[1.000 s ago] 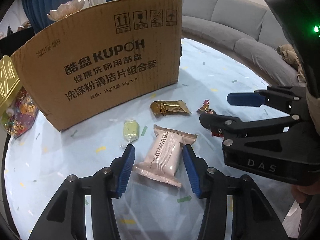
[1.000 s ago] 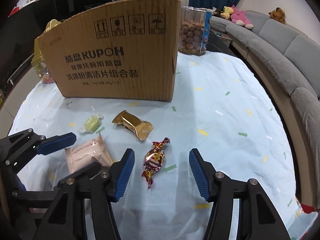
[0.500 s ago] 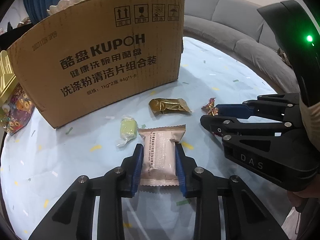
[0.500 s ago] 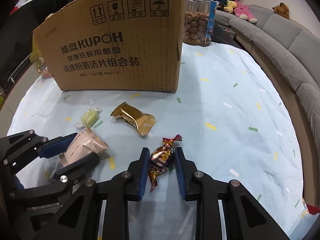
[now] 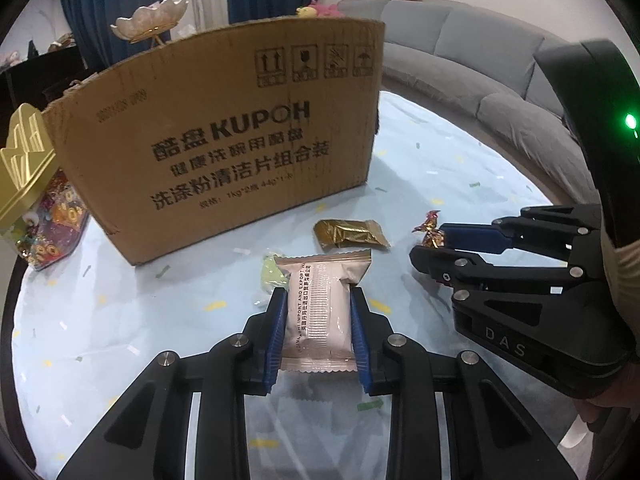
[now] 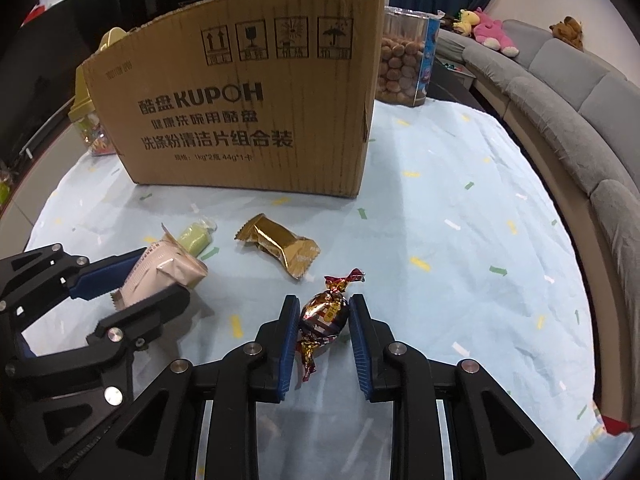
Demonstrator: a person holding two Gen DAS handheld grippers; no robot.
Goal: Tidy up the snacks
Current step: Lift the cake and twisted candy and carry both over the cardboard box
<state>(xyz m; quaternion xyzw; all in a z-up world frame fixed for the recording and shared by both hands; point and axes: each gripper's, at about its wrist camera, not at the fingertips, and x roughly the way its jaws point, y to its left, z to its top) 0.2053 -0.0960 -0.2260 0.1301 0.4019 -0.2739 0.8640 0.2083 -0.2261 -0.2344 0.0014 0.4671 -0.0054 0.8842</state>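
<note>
Both tools grip snacks above the tabletop (image 6: pixel 460 200): the left tool (image 5: pixel 319 332) has its blue pads clamped on a pale pink packet (image 5: pixel 320 312), and the right tool (image 6: pixel 324 332) is closed on a foil-wrapped candy (image 6: pixel 326 312). A gold packet (image 6: pixel 280 246) and a small green sweet (image 6: pixel 196 236) lie on the light blue cloth between the tools and the cardboard box (image 6: pixel 240 120).

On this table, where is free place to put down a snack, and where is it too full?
Free: the wide blue tablecloth between the cardboard box and the sofa, right of the right gripper. Also bare cloth left of the left gripper, below the box. Crowded: the strip before the box, with green candy, gold packet and both grippers.
</note>
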